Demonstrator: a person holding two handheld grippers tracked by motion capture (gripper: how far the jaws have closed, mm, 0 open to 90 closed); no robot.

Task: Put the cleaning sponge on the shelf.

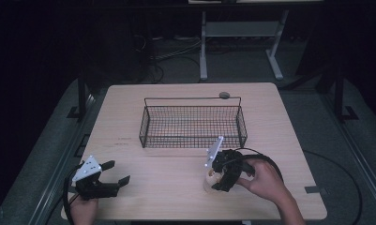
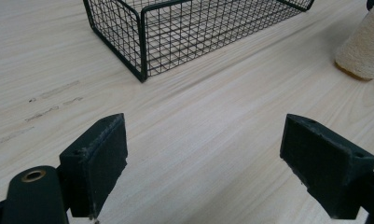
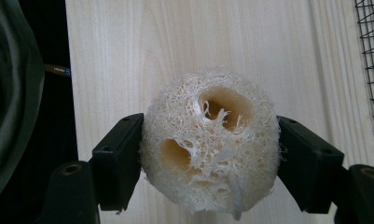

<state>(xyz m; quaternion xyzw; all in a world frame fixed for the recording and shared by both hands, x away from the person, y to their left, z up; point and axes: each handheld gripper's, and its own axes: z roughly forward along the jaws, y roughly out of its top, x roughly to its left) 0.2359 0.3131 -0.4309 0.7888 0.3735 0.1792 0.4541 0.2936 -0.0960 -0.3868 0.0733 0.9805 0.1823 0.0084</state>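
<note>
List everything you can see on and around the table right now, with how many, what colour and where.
Loofah sponge: one, cream, upright near the table's front right, clamped between the right gripper's jaws.
Wire basket: one, black mesh, middle of the table toward the far side, nothing visible in it.
Table: one, light wood, centre of the high view.
Round disc: one, grey, at the far table edge behind the basket; what it is I cannot tell.
Left gripper: one, black, front left, jaws open over bare wood.
Right gripper: one, black, front right, shut on the loofah.
Hands: two, one holding each gripper.
</note>
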